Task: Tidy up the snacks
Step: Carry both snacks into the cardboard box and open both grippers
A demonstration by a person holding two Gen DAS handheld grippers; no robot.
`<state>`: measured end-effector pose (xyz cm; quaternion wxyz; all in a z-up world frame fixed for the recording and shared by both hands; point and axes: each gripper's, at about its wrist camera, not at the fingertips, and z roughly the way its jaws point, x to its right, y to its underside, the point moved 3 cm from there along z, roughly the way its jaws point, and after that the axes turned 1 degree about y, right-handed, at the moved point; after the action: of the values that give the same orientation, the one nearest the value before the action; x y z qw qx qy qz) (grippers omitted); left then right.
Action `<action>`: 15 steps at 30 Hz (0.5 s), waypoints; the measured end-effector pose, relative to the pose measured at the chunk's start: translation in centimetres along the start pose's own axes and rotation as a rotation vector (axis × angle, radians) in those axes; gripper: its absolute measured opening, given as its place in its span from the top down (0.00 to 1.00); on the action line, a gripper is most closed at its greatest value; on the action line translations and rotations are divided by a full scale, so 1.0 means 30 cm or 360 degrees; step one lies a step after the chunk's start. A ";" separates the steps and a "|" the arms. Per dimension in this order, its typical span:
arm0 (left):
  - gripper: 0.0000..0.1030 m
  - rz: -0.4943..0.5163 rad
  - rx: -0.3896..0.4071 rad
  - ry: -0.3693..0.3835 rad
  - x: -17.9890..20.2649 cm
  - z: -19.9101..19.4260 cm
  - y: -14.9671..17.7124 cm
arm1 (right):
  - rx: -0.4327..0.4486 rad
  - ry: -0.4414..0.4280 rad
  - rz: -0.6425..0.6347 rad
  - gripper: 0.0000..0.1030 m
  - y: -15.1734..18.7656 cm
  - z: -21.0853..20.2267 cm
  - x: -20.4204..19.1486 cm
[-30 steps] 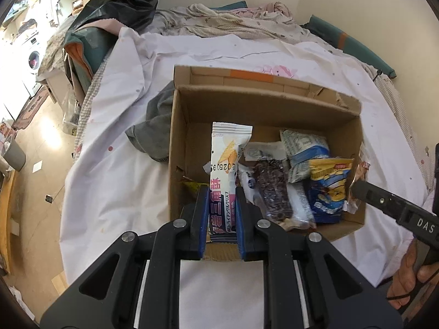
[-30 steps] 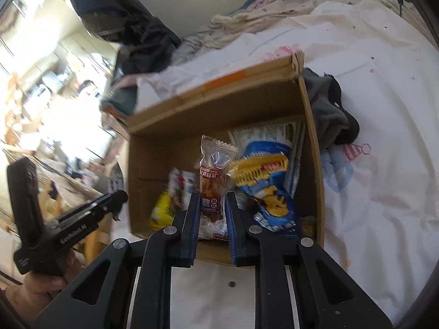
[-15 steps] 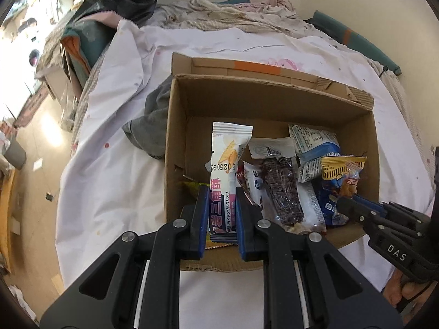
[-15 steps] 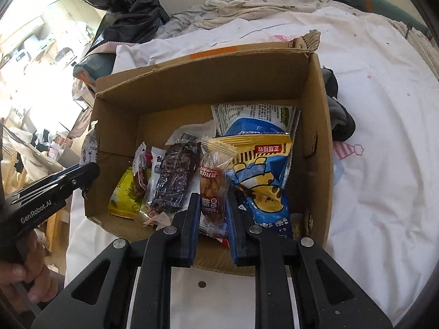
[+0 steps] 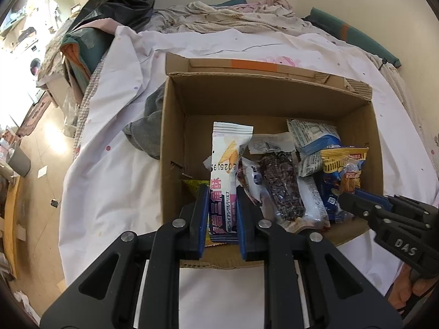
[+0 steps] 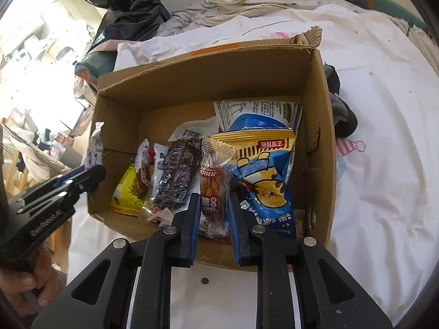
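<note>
Cardboard box [image 5: 175, 126] below both hand-held grippers, angled down, each gripping a snack

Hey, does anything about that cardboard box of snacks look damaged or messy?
Yes. The cardboard box is torn at its far right corner, where ragged corrugated edges stick up, and its right wall has small rips. A grey cloth lies bunched against its left side on the white sheet.

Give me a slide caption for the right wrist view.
Right gripper lowers a clear twist-snack packet into the cardboard box beside a blue-and-yellow bag.
</note>
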<state>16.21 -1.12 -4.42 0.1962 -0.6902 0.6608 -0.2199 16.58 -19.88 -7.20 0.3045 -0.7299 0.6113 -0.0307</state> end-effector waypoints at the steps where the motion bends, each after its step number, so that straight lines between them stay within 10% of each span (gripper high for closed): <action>1: 0.84 0.0001 0.0001 -0.0004 0.000 -0.001 0.002 | 0.0004 -0.0005 0.0013 0.78 0.000 -0.005 0.003; 6: 0.45 0.0018 0.0038 -0.0038 0.006 -0.014 0.018 | 0.0024 -0.0042 0.0085 0.76 -0.007 -0.027 0.024; 9: 0.33 0.0033 0.0060 -0.0017 0.004 -0.030 0.015 | 0.0051 -0.0077 0.0118 0.54 -0.015 -0.044 0.028; 11: 0.32 0.0034 0.0088 -0.0015 0.000 -0.045 0.013 | 0.0083 -0.0110 0.0174 0.29 -0.021 -0.062 0.033; 15: 0.32 0.0041 0.0157 0.0000 -0.006 -0.088 0.012 | 0.0117 -0.0159 0.0267 0.25 -0.025 -0.089 0.043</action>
<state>14.43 -0.92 -2.45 0.2330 -0.6712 0.6580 -0.2496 16.44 -22.08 -5.10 0.3625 -0.6651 0.6528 0.0089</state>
